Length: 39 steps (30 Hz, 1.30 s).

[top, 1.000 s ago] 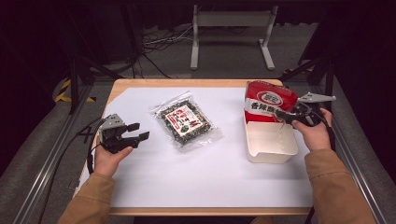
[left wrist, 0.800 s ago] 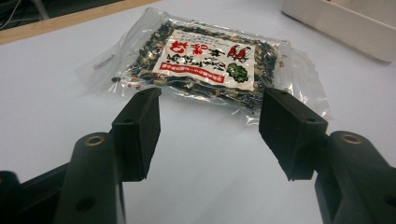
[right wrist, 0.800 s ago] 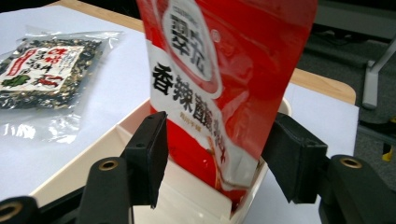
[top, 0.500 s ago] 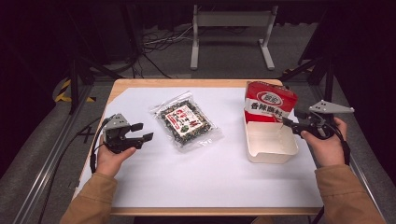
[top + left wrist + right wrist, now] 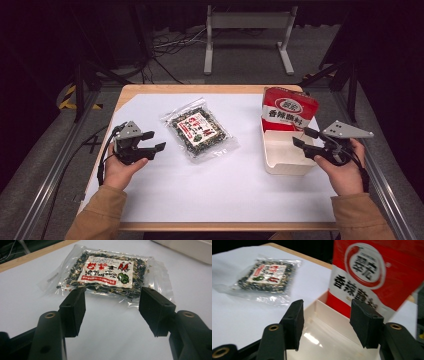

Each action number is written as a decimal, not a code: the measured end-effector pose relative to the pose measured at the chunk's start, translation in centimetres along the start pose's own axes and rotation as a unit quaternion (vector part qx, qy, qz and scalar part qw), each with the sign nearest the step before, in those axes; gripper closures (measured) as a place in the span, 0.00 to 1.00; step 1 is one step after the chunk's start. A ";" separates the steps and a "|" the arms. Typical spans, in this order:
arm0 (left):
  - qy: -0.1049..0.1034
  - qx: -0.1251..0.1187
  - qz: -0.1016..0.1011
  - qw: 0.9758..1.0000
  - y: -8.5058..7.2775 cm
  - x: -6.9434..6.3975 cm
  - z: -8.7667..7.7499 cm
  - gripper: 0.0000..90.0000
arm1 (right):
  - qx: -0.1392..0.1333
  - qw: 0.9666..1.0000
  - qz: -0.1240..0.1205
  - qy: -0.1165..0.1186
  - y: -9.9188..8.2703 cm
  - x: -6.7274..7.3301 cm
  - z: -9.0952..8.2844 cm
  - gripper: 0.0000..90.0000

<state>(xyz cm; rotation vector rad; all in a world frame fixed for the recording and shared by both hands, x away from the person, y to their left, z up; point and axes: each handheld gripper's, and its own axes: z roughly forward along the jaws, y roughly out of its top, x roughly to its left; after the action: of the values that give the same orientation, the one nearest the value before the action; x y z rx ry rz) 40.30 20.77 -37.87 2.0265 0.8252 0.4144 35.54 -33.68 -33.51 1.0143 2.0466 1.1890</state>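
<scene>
The table (image 5: 150, 200), covered by a white sheet, carries everything, and the biggest item on it is the white tray (image 5: 282, 157) at the right side, with a red packet (image 5: 288, 111) standing upright at its far end. Left of the tray, near the middle of the sheet, a clear seasoning bag (image 5: 198, 132) with a white and red label lies flat. The right gripper (image 5: 301, 139) hangs over the tray's right rim; its jaws have just closed in a little with nothing between them, yet they stand well apart and touch nothing. Seen along those jaws, the tray's inside (image 5: 329, 330) lies below them and the red packet (image 5: 374, 275) rises just behind, apart from both pads. The left gripper (image 5: 152, 142) sits near the table's left edge, jaws wide and empty, pointed at the seasoning bag (image 5: 107, 275), which lies a short way beyond its fingertips, not touched.
</scene>
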 end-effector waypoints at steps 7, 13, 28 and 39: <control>0.020 0.017 -0.020 0.999 0.7 -0.2 1.2 0.44 | -0.028 0.998 -0.009 0.052 0.1 2.8 1.1 0.52; 0.021 0.008 -0.042 0.999 0.7 0.0 1.6 0.40 | -0.033 0.996 -0.029 0.081 0.3 4.6 1.9 0.54; 0.008 0.014 -0.124 0.992 0.2 0.6 2.5 0.40 | -0.037 0.992 -0.063 0.102 0.3 7.0 2.8 0.50; -0.001 0.065 -0.150 0.987 -0.4 0.8 5.8 0.29 | -0.049 0.991 -0.076 0.094 0.0 7.4 2.2 0.49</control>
<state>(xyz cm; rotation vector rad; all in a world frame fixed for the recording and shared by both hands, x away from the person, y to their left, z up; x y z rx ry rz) 44.05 17.94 -41.45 1.9774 1.1623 0.1917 33.06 -26.52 -35.17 0.7080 2.1421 1.3332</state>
